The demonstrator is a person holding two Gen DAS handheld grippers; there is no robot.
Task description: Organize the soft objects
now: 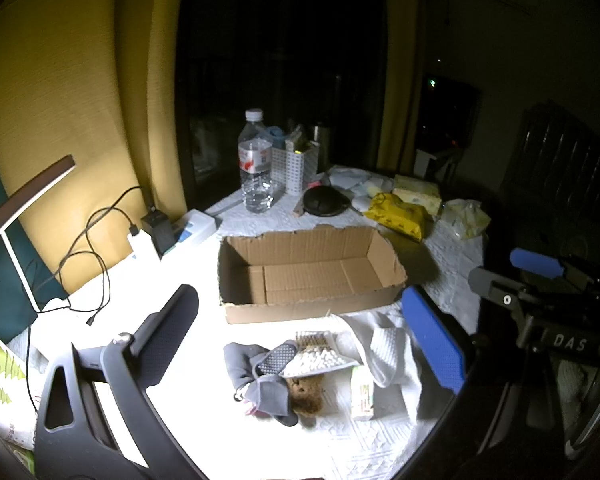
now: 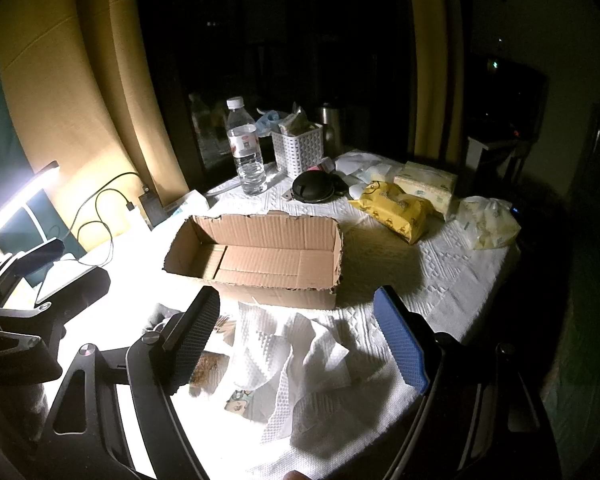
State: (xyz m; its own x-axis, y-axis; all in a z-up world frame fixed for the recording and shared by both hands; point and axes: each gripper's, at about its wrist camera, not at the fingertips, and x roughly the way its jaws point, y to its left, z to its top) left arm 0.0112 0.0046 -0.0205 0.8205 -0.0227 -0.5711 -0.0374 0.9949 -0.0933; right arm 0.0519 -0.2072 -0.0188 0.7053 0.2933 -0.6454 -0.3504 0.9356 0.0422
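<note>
An empty open cardboard box (image 1: 308, 276) stands mid-table; it also shows in the right wrist view (image 2: 260, 260). In front of it lies a pile: grey sock (image 1: 256, 380), brown plush toy (image 1: 308, 394), a bag of cotton swabs (image 1: 318, 356), white paper towel (image 1: 384, 352). My left gripper (image 1: 300, 332) is open above the pile, empty. My right gripper (image 2: 300, 336) is open above the crumpled white paper towel (image 2: 296, 364), empty. The right gripper also shows at the right edge of the left wrist view (image 1: 540, 280).
Behind the box stand a water bottle (image 1: 255, 160), a white basket (image 1: 294, 168), a black round case (image 1: 324, 200), a yellow wipes pack (image 1: 398, 216) and tissue packs (image 2: 428, 186). A lamp (image 2: 20, 196), cables (image 1: 92, 248) and a charger sit at the left.
</note>
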